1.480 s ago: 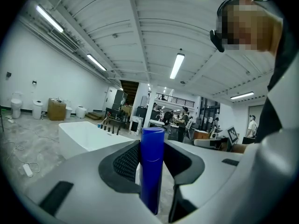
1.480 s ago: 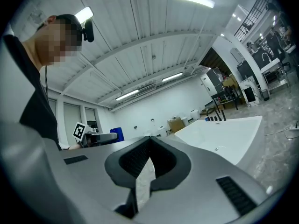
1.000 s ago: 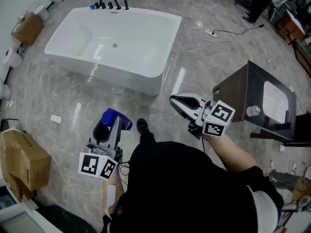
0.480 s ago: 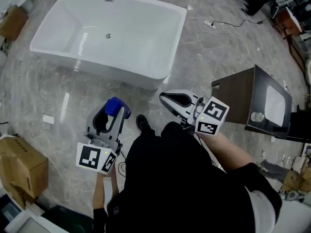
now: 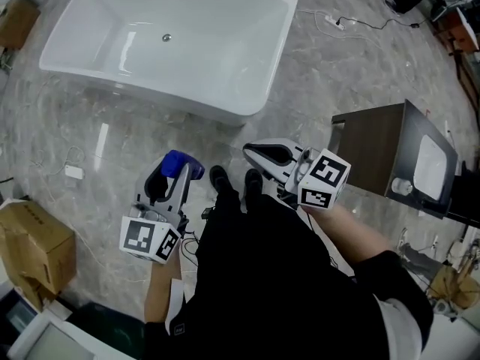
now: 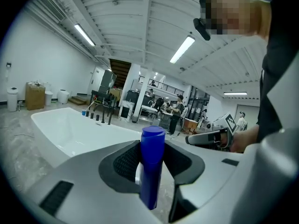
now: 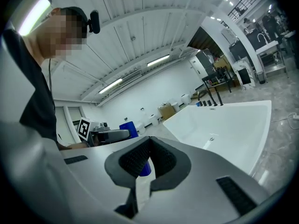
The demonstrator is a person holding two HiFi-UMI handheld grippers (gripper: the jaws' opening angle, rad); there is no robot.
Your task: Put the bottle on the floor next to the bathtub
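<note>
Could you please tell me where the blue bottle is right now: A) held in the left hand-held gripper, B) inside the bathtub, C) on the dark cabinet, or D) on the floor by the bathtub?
A: the left gripper view shows the bottle clamped between the pads of the left hand-held gripper.

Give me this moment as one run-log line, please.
left gripper: shut on bottle | right gripper: shut, empty | bottle: off floor, near bathtub
</note>
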